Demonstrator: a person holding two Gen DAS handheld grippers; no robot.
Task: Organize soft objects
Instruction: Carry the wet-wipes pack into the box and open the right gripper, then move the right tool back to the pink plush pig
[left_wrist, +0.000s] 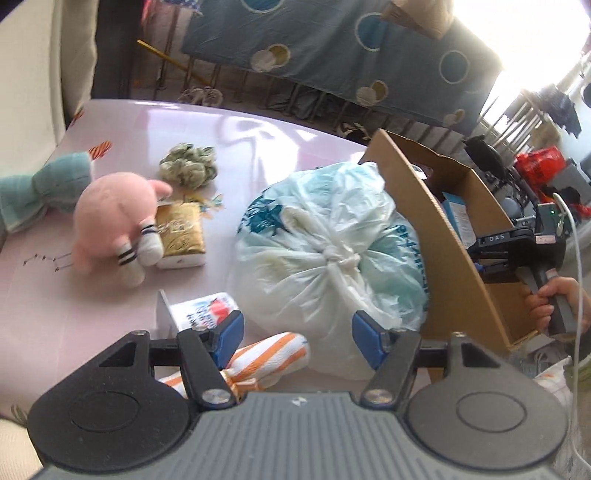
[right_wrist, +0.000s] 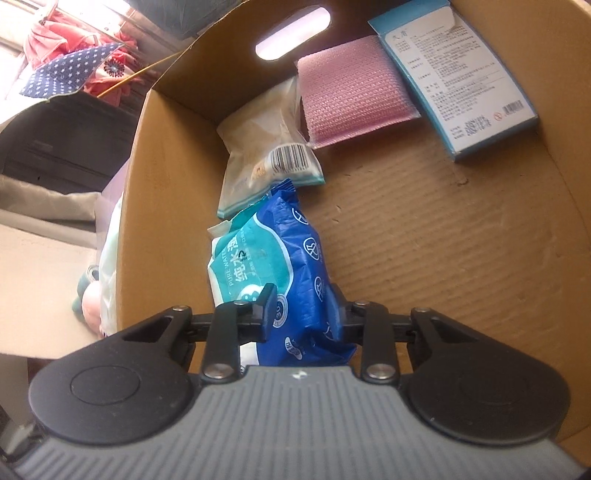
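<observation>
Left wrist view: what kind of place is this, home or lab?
Probably a lived-in home: a table with a plush toy and tied plastic bag, and a patterned blue cloth draped behind.

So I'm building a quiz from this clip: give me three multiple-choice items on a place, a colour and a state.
1. Where is the blue wipes pack?
A on the table
B inside the cardboard box
C on the floor

2. What colour is the plush toy?
A pink
B green
C black

3. How is the left gripper?
A shut on the plastic bag
B open, holding nothing
C shut on the plush

B: box walls surround it.
A: its body is pink.
B: its fingers stand apart.
</observation>
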